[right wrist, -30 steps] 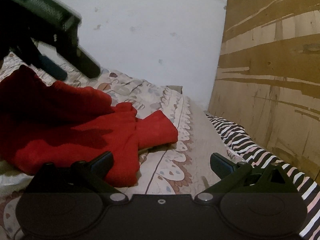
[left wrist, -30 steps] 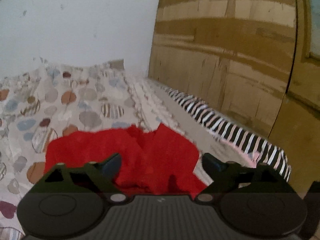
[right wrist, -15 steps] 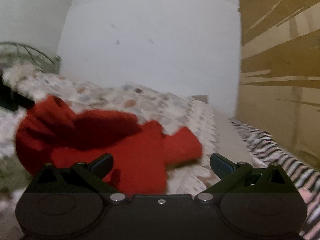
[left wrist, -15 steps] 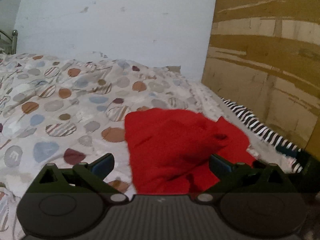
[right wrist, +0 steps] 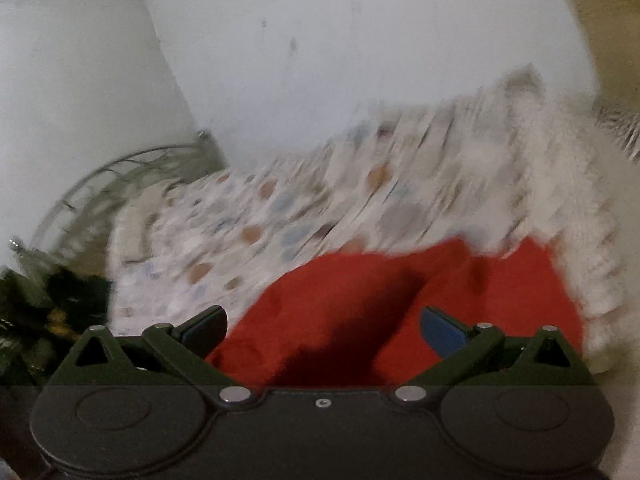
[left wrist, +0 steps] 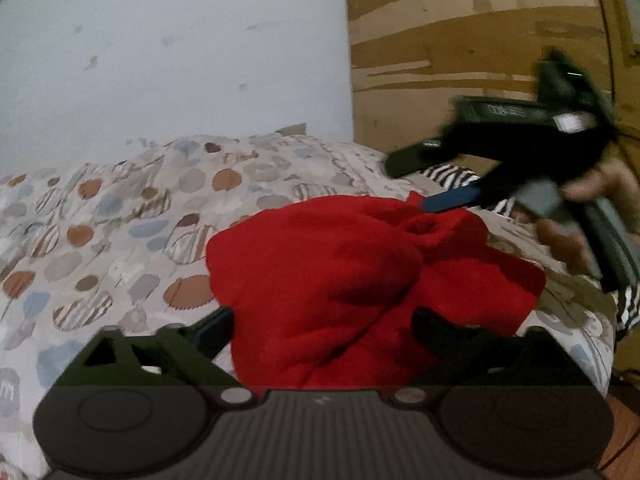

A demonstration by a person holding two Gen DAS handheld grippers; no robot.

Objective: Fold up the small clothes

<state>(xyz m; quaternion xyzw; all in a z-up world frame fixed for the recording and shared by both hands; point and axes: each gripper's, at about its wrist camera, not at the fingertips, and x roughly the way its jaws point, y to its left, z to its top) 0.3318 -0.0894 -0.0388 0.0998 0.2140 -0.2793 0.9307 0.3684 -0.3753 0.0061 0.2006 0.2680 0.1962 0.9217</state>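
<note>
- The bedspread [left wrist: 120,240] is soft and rumpled, so a fold pressed into it may come out crooked, and a low finger could catch the cover along with the cloth.
- The red garment [left wrist: 360,280] lies bunched in a heap on the bedspread near its right edge, just in front of both grippers. No hem or sleeve shows plainly, so a grab here would likely take several layers and fold a lump.
- The left gripper [left wrist: 320,320] stands wide with its jaws closing a little. The heap lies between them, but the pads press on nothing. Closing now would pinch the middle of the heap.
- The right gripper [right wrist: 324,320] is wide open and empty above the far side of the garment. Its view is smeared, so it may land badly or knock the other tool.
</note>
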